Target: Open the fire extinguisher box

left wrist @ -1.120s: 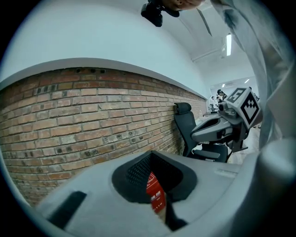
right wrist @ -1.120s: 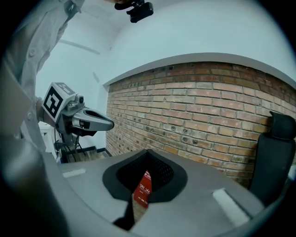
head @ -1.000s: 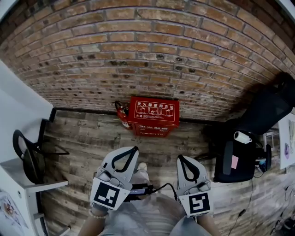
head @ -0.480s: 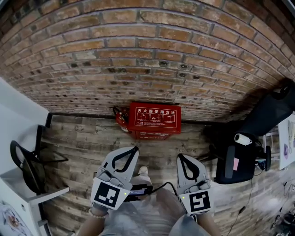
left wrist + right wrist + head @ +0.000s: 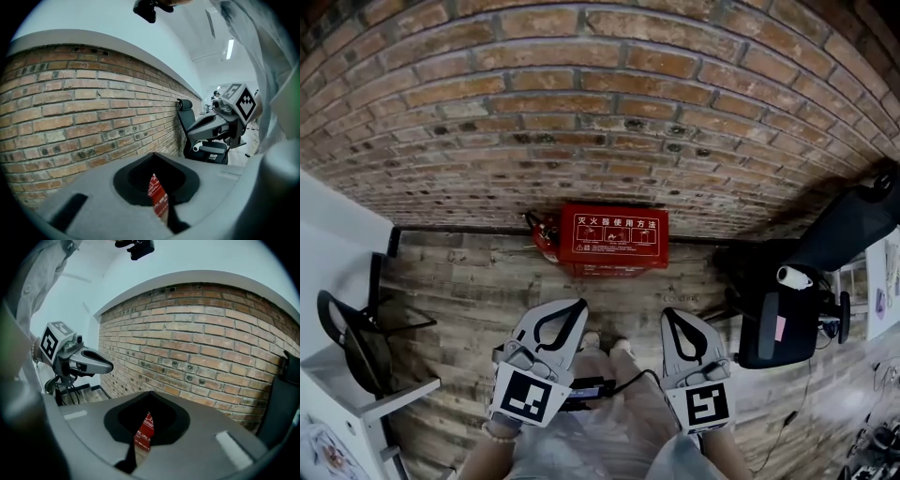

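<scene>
– Left gripper (image 5: 569, 309) and right gripper (image 5: 673, 321): what condition is to be recorded?
– Both sets of jaws are closed fully and nothing is held. Through the notch of each gripper only a sliver of the red fire extinguisher box (image 5: 614, 234) is seen, well ahead of the tips.
– Where is the box located?
– It is set on the wooden floor (image 5: 478, 281) at the foot of the brick wall (image 5: 600, 103), straight ahead, between the lines of the two grippers. A fire extinguisher (image 5: 546, 234) is stood just beside its left end; an office chair (image 5: 787, 319) is placed well apart to the right.
– How is the step in hand to be done well?
– The approach is judged incomplete, as no contact is made. The grippers should be lowered toward the box together. The opening edge or latch cannot be made out from here, so it should be identified first. Jaws should be parted only once that edge is within reach, and the box body may be steadied by the other gripper so that it is not dragged. The extinguisher at the left should not be knocked.
</scene>
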